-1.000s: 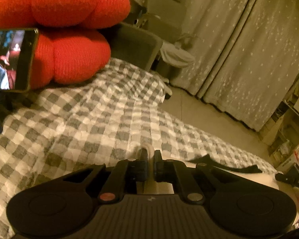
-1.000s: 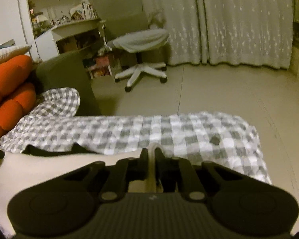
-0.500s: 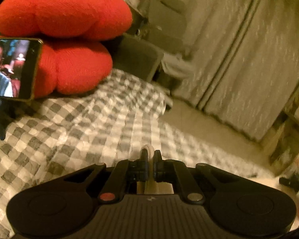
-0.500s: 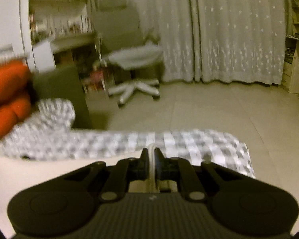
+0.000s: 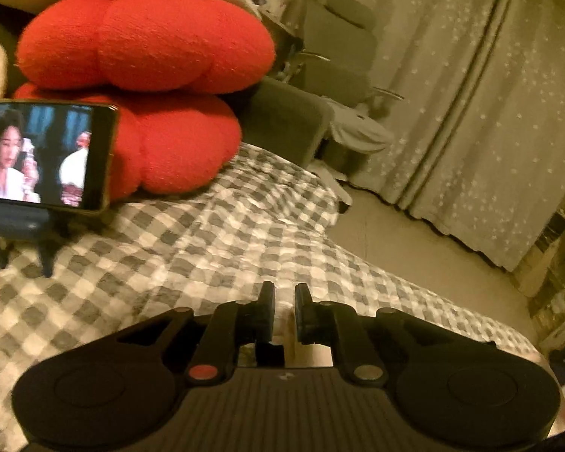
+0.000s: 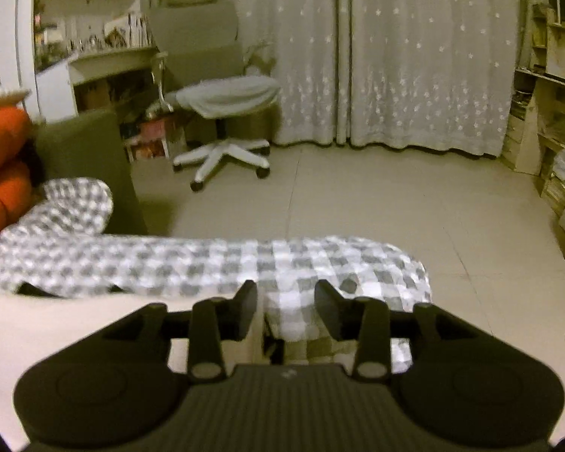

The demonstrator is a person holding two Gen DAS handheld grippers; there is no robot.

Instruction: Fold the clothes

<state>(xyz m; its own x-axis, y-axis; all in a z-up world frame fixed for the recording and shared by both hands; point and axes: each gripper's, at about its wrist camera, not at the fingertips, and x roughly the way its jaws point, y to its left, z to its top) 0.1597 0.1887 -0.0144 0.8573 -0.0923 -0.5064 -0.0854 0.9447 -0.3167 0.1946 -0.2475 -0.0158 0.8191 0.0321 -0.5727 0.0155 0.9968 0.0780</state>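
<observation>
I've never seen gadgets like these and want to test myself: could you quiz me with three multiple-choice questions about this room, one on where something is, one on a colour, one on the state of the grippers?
1. Where does the phone stand?
A. On the office chair
B. On a stand on the checked cloth, in front of the cushions
C. On the floor by the curtain

2. What colour are the cushions?
A. Red-orange
B. Blue
C. Green

3. How are the left gripper and right gripper?
A. Both clamped on cloth
B. One open, one shut
C. Both open, holding nothing

Answers: 1 B, its stand's legs rest on the checked cloth. 2 A, plainly red-orange in both views. 3 C, a gap shows between each pair of fingers.
</observation>
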